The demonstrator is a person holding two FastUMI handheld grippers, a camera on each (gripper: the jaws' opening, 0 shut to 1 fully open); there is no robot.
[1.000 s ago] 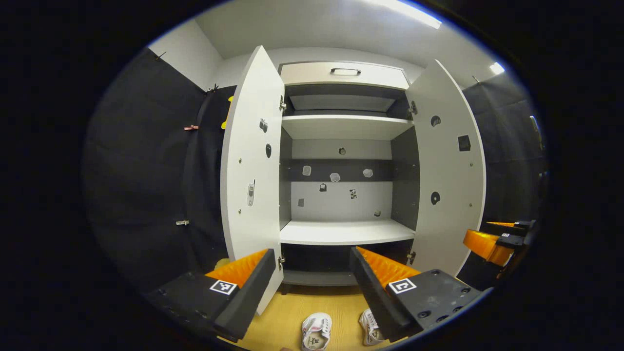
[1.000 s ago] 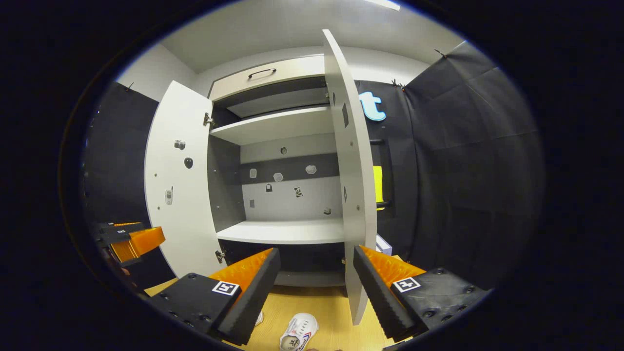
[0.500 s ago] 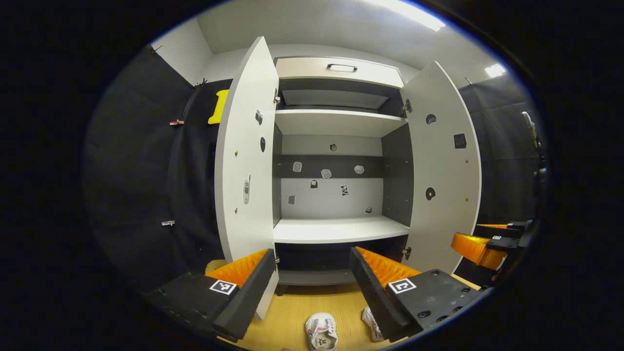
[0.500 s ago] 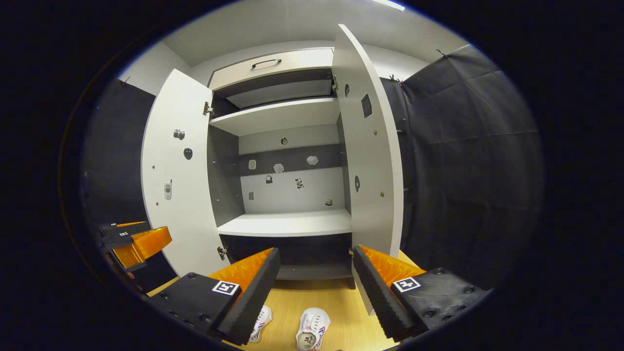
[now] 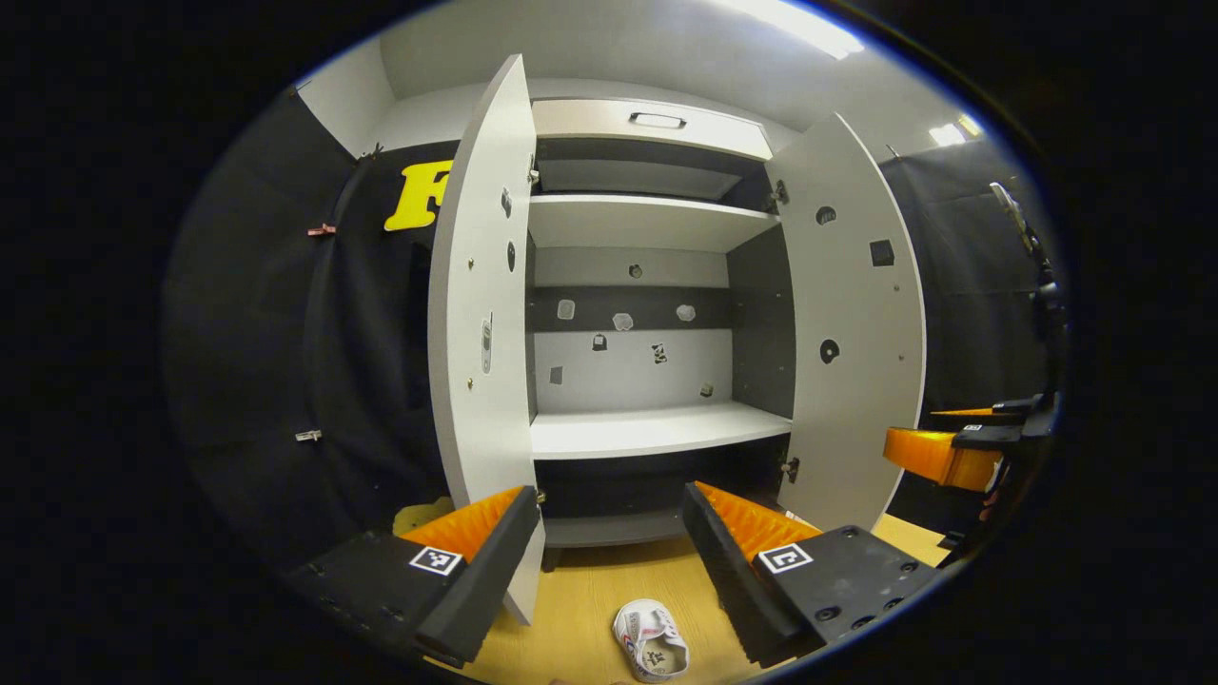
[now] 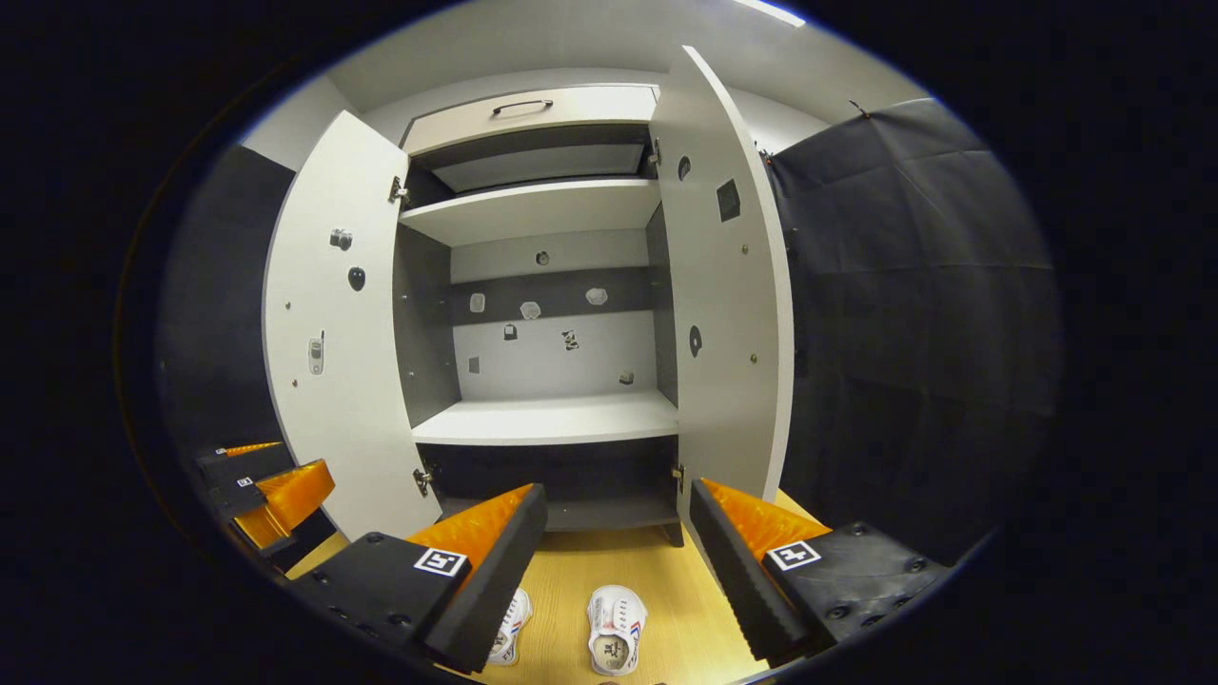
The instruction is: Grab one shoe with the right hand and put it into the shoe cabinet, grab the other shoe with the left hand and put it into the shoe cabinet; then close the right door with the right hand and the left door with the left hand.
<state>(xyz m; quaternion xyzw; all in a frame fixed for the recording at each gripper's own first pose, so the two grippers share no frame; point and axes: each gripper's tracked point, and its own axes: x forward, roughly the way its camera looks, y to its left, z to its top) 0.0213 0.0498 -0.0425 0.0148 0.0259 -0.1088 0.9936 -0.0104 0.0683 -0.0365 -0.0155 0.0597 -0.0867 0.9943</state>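
The white shoe cabinet (image 5: pixel 657 428) (image 6: pixel 547 419) stands ahead with both doors swung wide and its shelves bare. Two white shoes lie on the wooden floor in front of it: in the right gripper view one shoe (image 6: pixel 616 630) shows whole and the other shoe (image 6: pixel 509 628) peeks from behind a finger. In the left gripper view one shoe (image 5: pixel 650 640) lies between the fingers. My left gripper (image 5: pixel 609 542) and my right gripper (image 6: pixel 618 547) both hover open above the shoes, holding nothing. The right gripper (image 5: pixel 956 447) also appears far right in the left gripper view, the left gripper (image 6: pixel 266 480) far left in the right gripper view.
The left door (image 5: pixel 481 314) (image 6: pixel 328 323) and the right door (image 5: pixel 852 314) (image 6: pixel 728 285) jut toward me on either side. A closed drawer (image 5: pixel 652 122) with a dark handle tops the cabinet. Black cloth walls close in both sides. The wooden floor (image 6: pixel 666 590) runs under the cabinet.
Both cameras have swung so the cabinet sits more centred and higher; more floor shows. In the right gripper view the second shoe has come into sight; in the left gripper view one shoe slid behind a finger.
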